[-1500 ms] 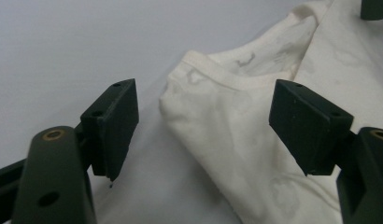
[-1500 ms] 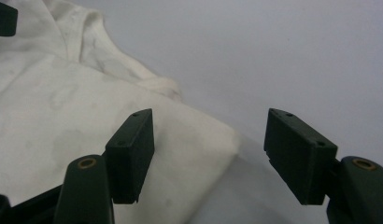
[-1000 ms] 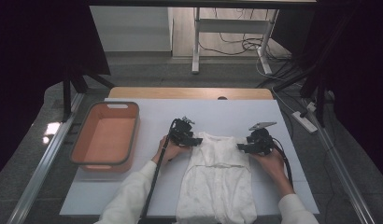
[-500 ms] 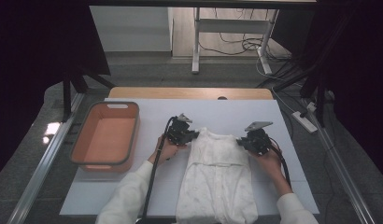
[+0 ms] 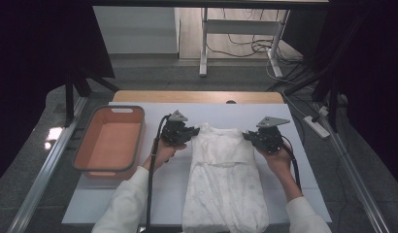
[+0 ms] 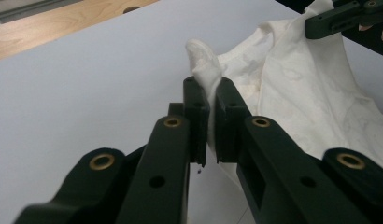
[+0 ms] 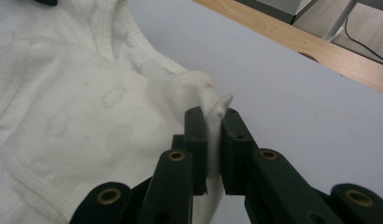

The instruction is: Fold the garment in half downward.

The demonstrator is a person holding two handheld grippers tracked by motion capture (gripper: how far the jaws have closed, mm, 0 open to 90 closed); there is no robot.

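A white patterned garment (image 5: 225,178) lies lengthwise on the white table sheet (image 5: 294,160), its neck end away from the person. My left gripper (image 5: 191,132) is shut on the garment's left shoulder corner (image 6: 206,77), which bunches up between the jaws. My right gripper (image 5: 247,135) is shut on the right shoulder corner (image 7: 209,100), with a fold of cloth sticking out above the jaws. The garment's ribbed neckline (image 7: 105,23) shows in the right gripper view. The other gripper's black jaw (image 6: 339,16) appears far off in the left gripper view.
An orange tray (image 5: 109,143) stands left of the sheet, close to the left hand. The table's wooden back edge (image 5: 197,96) runs beyond the sheet. A power strip (image 5: 316,126) lies on the floor to the right, and cables (image 5: 245,47) trail behind the table.
Both grippers have carried the garment's shoulder corners slightly away from the person, and the upper part of the garment now lies stretched wider between them.
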